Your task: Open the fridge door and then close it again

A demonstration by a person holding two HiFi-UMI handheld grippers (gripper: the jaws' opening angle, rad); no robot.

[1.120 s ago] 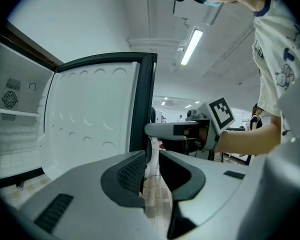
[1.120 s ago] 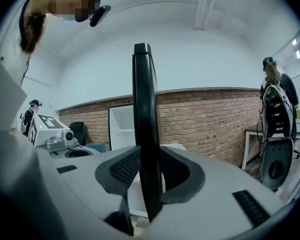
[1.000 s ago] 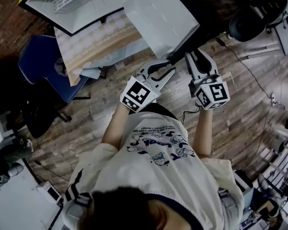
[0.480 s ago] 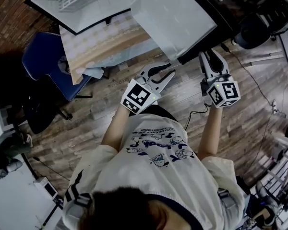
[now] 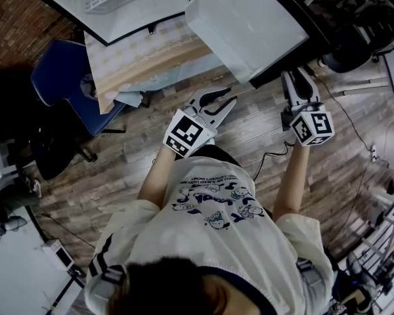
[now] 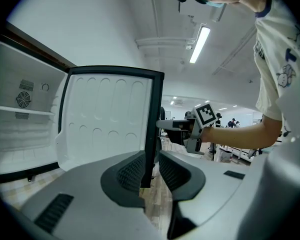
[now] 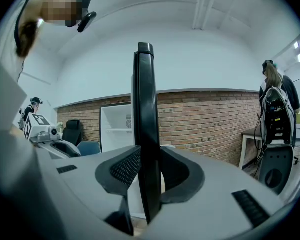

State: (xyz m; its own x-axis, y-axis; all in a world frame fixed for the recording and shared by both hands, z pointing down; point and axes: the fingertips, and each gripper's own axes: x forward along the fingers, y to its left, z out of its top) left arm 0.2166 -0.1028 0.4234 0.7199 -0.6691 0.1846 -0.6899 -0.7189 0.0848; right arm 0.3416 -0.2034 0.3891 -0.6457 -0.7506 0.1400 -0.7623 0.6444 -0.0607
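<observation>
Fingers point(image 7: 121, 170) of the right gripper point(image 5: 299, 83) are closed on the black edge of the door point(image 7: 144, 109), with one ribbed pad on each side of it. The lower end of this edge is hidden behind the gripper's own body, so I cannot see how far down the door goes. From the head view the tips of this gripper disappear under the dark rim of the door, and the contact itself cannot be seen there. The door stands wide open and shows its white inner side with moulded hollows; its outer side is visible in no view. The left gripper point(image 5: 231, 97) is near the door's lower corner but apart from it. Its fingers point(image 6: 132, 171) are open with nothing between them, and the door edge only appears far behind the gap. The fridge point(image 5: 72, 18) is open and cut off at the top of the head view. Inside, only a white shelf point(image 6: 20, 109) and a round vent can be made out. A blue chair point(image 5: 62, 87) stands beside it on the wooden floor point(image 5: 138, 169).
</observation>
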